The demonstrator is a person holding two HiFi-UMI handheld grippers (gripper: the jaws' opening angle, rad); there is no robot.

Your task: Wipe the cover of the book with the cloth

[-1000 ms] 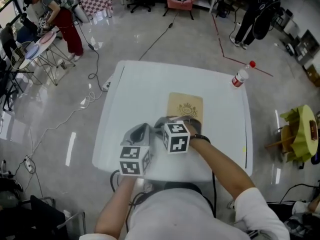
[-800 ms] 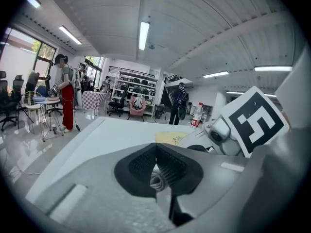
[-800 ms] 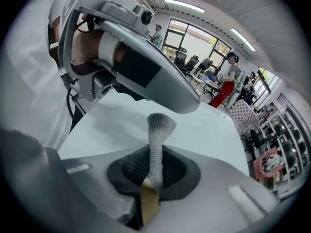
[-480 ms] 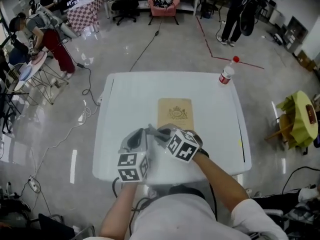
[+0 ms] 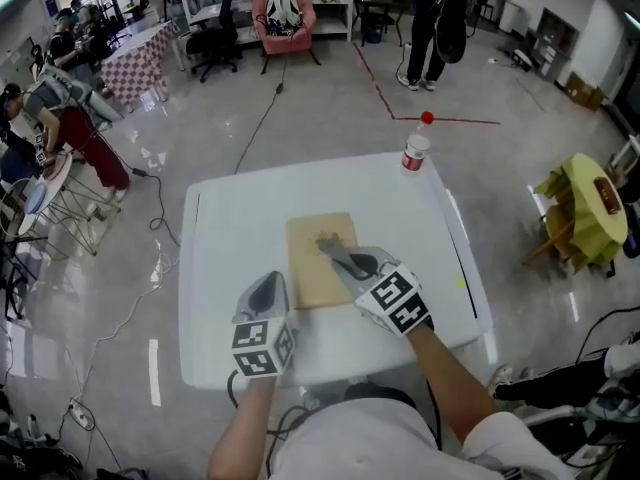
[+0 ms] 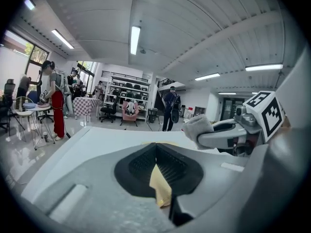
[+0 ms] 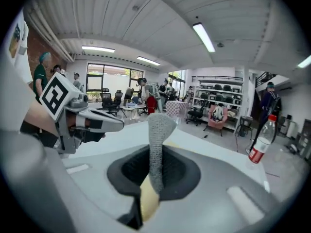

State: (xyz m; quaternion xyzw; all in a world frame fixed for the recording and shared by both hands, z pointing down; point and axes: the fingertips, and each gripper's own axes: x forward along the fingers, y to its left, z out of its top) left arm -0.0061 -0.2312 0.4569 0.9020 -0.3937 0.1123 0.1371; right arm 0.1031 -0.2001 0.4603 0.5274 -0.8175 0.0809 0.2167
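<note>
Book: tan cover facing up, flat on the white tabletop, a little toward the near edge from the middle, long side running away from the person.
Cloth: grey, knitted look, a folded strip standing up out of the right claw; in the head view its free end sits over the right part of the book's cover, by the dark emblem.
Right claw: pressed together on the cloth, reaching in over the book from its near right corner; marker cube toward the person.
Left claw: pads pressed together with nothing between them, on the tabletop just left of the book's near left corner.
Bottle: clear with a red cap and red label, upright at the far right corner of the tabletop, well apart from the book.
Contact: whether the cloth presses on the cover cannot be told.
</note>
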